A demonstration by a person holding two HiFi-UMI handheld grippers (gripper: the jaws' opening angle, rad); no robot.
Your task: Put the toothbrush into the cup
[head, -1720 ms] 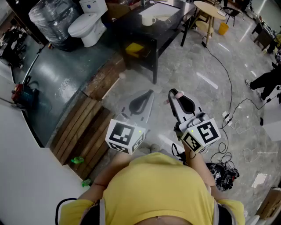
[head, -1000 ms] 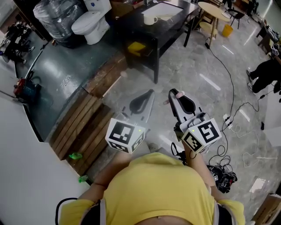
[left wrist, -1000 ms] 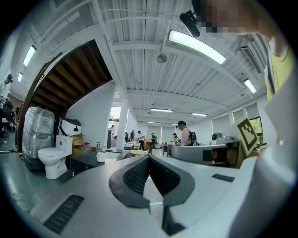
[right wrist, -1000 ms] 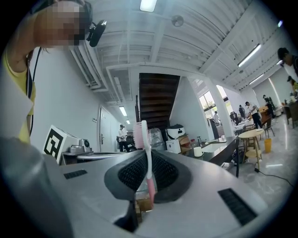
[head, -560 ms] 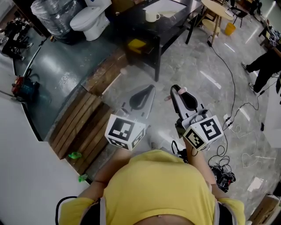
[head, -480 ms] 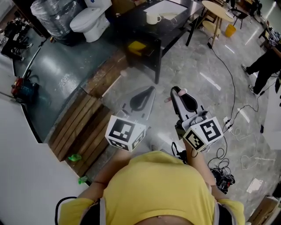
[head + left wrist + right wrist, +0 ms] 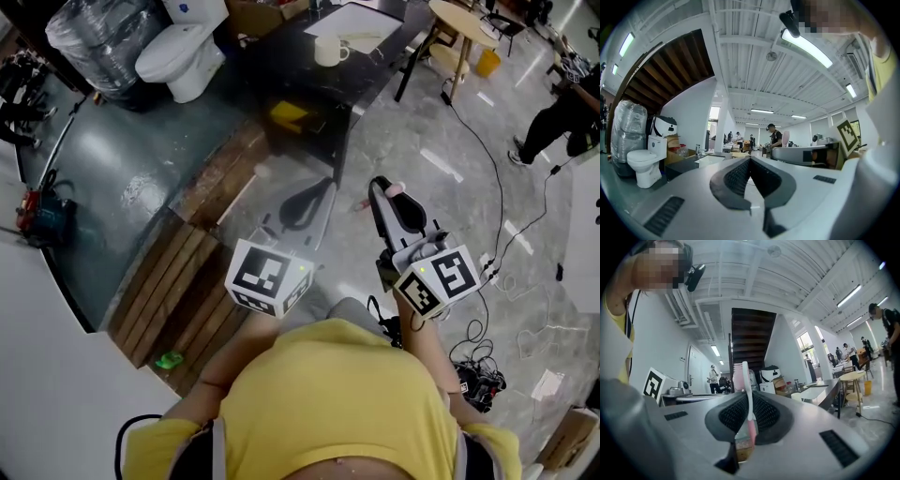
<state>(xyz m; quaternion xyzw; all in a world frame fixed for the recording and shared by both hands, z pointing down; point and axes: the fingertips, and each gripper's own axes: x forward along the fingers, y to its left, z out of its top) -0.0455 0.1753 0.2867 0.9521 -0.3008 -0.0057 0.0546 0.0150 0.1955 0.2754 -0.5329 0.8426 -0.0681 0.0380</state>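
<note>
A pink and white toothbrush (image 7: pixel 746 394) stands upright between the pads of my right gripper (image 7: pixel 749 404), which is shut on it. In the head view the right gripper (image 7: pixel 379 187) is held level over the floor, with the toothbrush (image 7: pixel 395 189) sticking out to both sides of its tip. My left gripper (image 7: pixel 322 187) is held beside it on the left, its jaws together with nothing between them (image 7: pixel 750 161). The white cup (image 7: pixel 328 50) stands on the black table (image 7: pixel 281 66) well ahead of both grippers. It also shows small in the right gripper view as the cup (image 7: pixel 796 397).
A white toilet (image 7: pixel 178 52) and a wrapped bundle (image 7: pixel 94 42) stand left of the table. Wooden planks (image 7: pixel 178 291) lie on the floor at the left. A round wooden stool (image 7: pixel 464 23) and cables (image 7: pixel 487 187) are on the right; a person (image 7: pixel 558 117) stands far right.
Both grippers and the head camera have moved forward towards the black table, so the cup and table sit nearer. The right gripper's hold on the toothbrush is unchanged.
</note>
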